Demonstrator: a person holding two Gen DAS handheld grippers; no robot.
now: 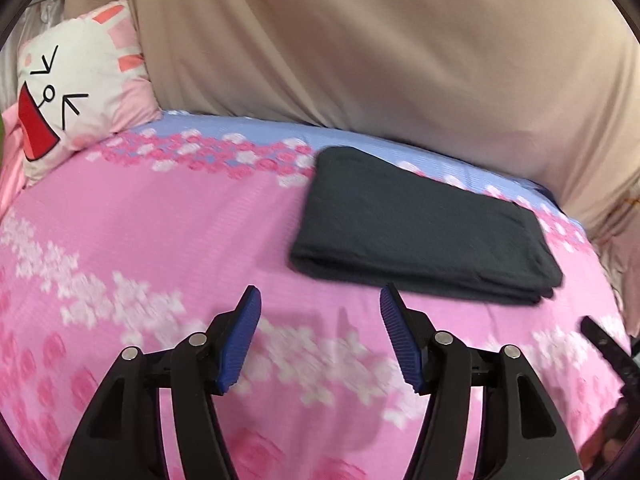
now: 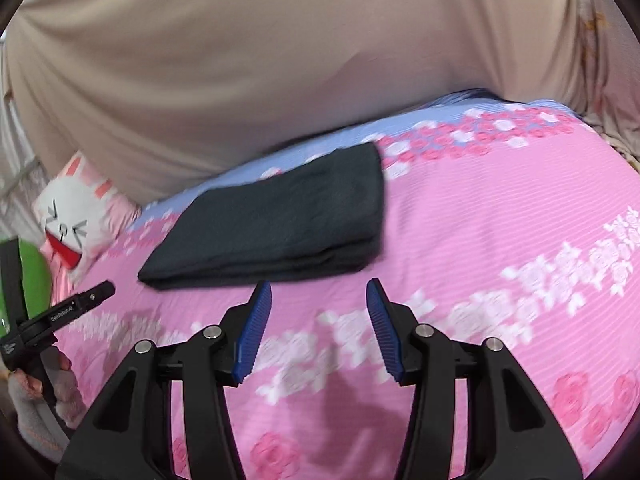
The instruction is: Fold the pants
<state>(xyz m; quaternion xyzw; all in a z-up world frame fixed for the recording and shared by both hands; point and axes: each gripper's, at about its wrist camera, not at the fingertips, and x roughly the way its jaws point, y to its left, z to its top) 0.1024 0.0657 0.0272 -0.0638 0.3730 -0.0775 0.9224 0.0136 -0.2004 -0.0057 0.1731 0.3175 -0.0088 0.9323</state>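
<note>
Pants (image 1: 424, 236) are dark charcoal, folded into a compact flat rectangle, several layers stacked, layered edges visible along the near side and at one end; top surface smooth, no legs or waistband sticking out. In the right wrist view the same bundle (image 2: 276, 224) shows a rounded fold along its near long side. They lie flat on the pink floral bedsheet (image 1: 160, 240), close to the blue band at the sheet's far edge. Left gripper (image 1: 320, 312): jaws spread wide, nothing between them; pants sit ahead of the tips and off to the right-finger side, apart from the blue pads (image 1: 240, 340), no contact. Right gripper (image 2: 319, 304): jaws likewise released and empty; pants sit just ahead of the tips, mostly toward the left-finger side, near edge close to the left fingertip but contact can't be confirmed through the blur. Both grippers hover over bare sheet. Left gripper body also shows at the left edge of the right wrist view, gripped in the person's hand (image 2: 60, 384). Beyond the pants: beige curtain-like fabric (image 1: 360, 40) hanging along the far side of the bed. Far left of both jaws: white bunny-face pillow (image 1: 76, 88) on the sheet.
</note>
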